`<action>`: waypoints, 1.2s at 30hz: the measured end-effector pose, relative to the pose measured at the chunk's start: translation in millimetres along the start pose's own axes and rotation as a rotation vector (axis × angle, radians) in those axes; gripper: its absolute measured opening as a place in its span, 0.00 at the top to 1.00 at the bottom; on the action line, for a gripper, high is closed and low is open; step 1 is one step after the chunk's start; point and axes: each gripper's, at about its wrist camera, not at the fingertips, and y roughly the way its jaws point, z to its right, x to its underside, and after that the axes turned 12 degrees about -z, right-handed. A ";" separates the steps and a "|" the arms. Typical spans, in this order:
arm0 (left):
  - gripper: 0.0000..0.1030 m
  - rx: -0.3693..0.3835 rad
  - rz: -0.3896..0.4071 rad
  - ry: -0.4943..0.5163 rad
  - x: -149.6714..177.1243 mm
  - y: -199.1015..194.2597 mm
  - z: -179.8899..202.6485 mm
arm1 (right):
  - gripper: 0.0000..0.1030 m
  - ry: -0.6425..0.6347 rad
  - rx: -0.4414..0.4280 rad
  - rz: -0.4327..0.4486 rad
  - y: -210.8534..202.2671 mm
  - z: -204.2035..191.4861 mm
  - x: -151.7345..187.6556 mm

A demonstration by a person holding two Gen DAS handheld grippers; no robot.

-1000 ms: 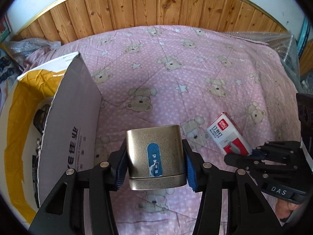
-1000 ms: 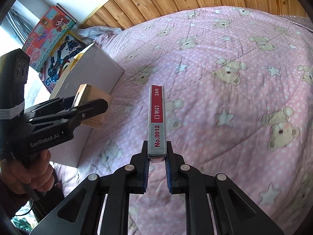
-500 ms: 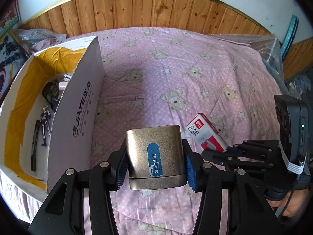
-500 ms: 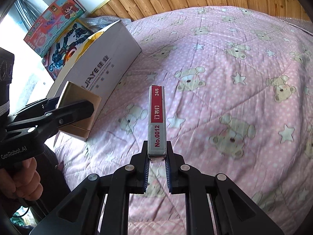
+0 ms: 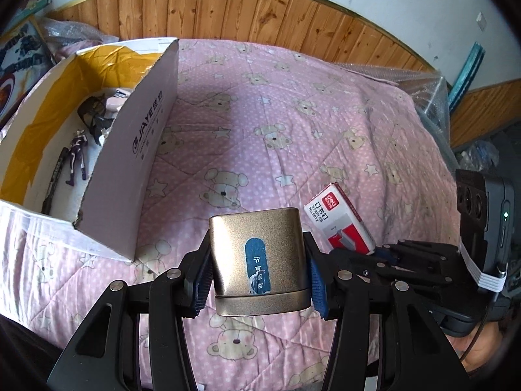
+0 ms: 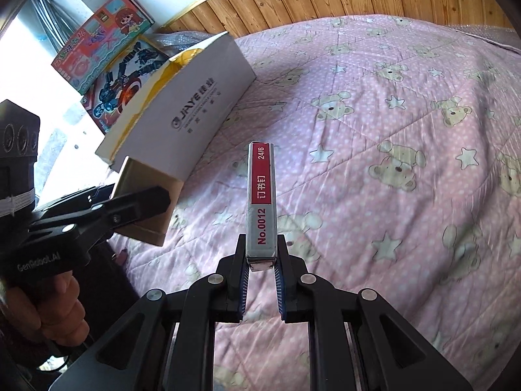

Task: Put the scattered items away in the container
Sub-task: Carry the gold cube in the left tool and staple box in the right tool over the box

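Both tongs are full, left tongs [image 5: 257, 268] squeezing the gold tin [image 5: 257, 257] and right tongs [image 6: 262, 260] pinching the staple box [image 6: 262, 195], both up off the bed [image 5: 293, 123] so they can go in the cardboard box [image 5: 143, 137].

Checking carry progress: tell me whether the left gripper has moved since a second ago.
Yes. The left gripper, shut on the tin, has pulled back from the box, which now shows its inside.

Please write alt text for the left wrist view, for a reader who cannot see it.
The left gripper holds a gold tin over a pink bear-print quilt. An open cardboard box with toys stands to the left; the right gripper holds a staples box.
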 end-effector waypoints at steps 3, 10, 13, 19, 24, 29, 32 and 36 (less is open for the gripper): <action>0.50 0.011 0.030 0.000 8.0 -14.4 -1.7 | 0.85 -0.015 -0.014 0.020 -7.3 -16.2 10.7; 0.50 0.056 0.090 -0.013 22.0 -46.1 -9.5 | 0.85 -0.068 -0.044 0.034 -17.5 -55.4 19.9; 0.50 0.067 0.121 -0.036 25.1 -58.6 -19.0 | 0.85 -0.099 -0.049 0.044 -24.9 -71.1 17.0; 0.50 0.068 0.184 -0.092 21.2 -84.4 -48.4 | 0.85 -0.172 -0.049 0.066 -36.3 -105.2 0.6; 0.50 0.055 0.239 -0.133 13.7 -108.0 -80.4 | 0.85 -0.228 -0.041 0.085 -43.7 -128.2 -19.5; 0.50 0.038 0.283 -0.159 4.0 -127.9 -111.8 | 0.85 -0.275 -0.035 0.105 -49.8 -150.3 -40.5; 0.50 0.030 0.301 -0.177 -2.6 -136.4 -130.2 | 0.85 -0.302 -0.032 0.112 -51.7 -163.3 -53.2; 0.50 0.043 0.305 -0.148 -13.2 -144.6 -149.9 | 0.85 -0.343 -0.024 0.112 -51.7 -180.5 -71.7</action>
